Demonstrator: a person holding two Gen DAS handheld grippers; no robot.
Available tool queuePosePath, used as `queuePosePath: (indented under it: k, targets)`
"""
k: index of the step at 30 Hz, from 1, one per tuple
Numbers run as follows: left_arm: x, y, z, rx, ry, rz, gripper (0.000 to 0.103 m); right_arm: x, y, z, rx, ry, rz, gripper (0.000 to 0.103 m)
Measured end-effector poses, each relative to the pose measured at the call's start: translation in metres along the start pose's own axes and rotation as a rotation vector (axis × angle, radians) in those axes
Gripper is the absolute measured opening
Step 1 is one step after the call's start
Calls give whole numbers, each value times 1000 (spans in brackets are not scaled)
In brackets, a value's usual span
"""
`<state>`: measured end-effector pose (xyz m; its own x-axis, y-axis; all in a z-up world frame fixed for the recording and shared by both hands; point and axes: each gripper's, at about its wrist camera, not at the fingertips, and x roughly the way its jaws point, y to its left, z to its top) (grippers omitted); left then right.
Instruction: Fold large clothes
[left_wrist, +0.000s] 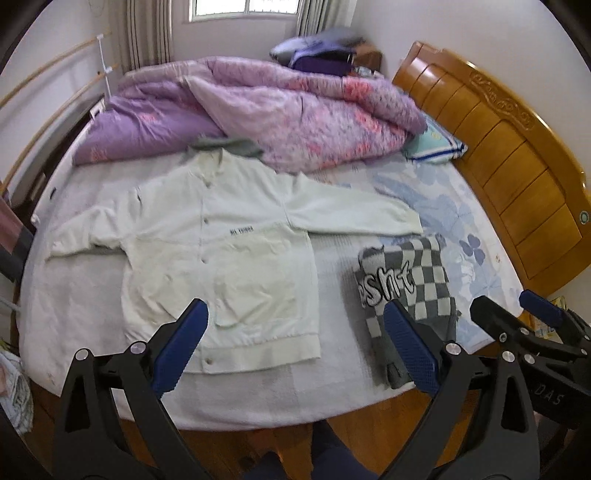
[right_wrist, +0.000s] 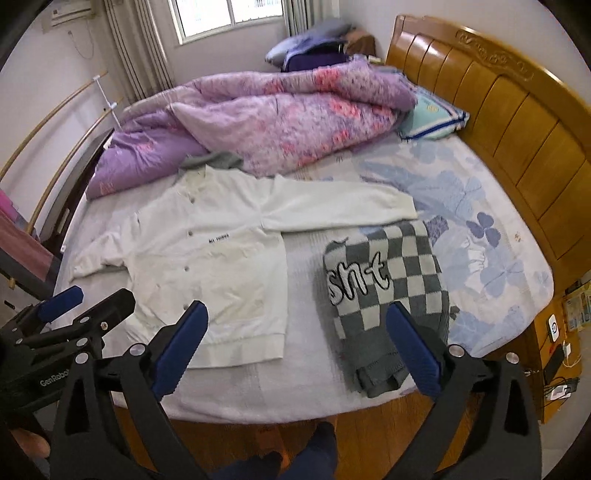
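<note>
Pale cream button-front jacket (left_wrist: 218, 251) spread flat on white-sheeted bed (left_wrist: 332, 387), sleeves out, folded grey-and-white checkered knit (right_wrist: 388, 280) just beside, crumpled purple floral quilt (left_wrist: 280, 110) behind, collar perhaps grey-green, left gripper (left_wrist: 295, 347) and right gripper (right_wrist: 295, 347) fingers spread, holding nothing.

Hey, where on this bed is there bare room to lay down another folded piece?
Free: the sheet strip between the white jacket and the checkered sweater; the floral sheet between that sweater and the wooden headboard; the near edge below the jacket hem. Crowded: the far side, under the purple quilt and pillow.
</note>
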<state>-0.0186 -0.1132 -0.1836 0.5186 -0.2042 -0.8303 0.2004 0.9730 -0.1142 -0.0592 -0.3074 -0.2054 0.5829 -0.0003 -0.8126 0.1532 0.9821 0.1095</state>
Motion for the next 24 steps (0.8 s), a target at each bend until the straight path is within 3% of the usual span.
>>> queuePosePath:
  k: [5,14,24]
  targets:
    - [-26,22,-3,18,-78,14,96,-14,27,-5,0,-35,-45,95]
    - [-63,63,-6,-35,-130,23,96,-39,70,-6,-63,-82,-45,95]
    - [-122,61,8,-33,-247,62,98,-84,77,4,-100,-160,-13,95]
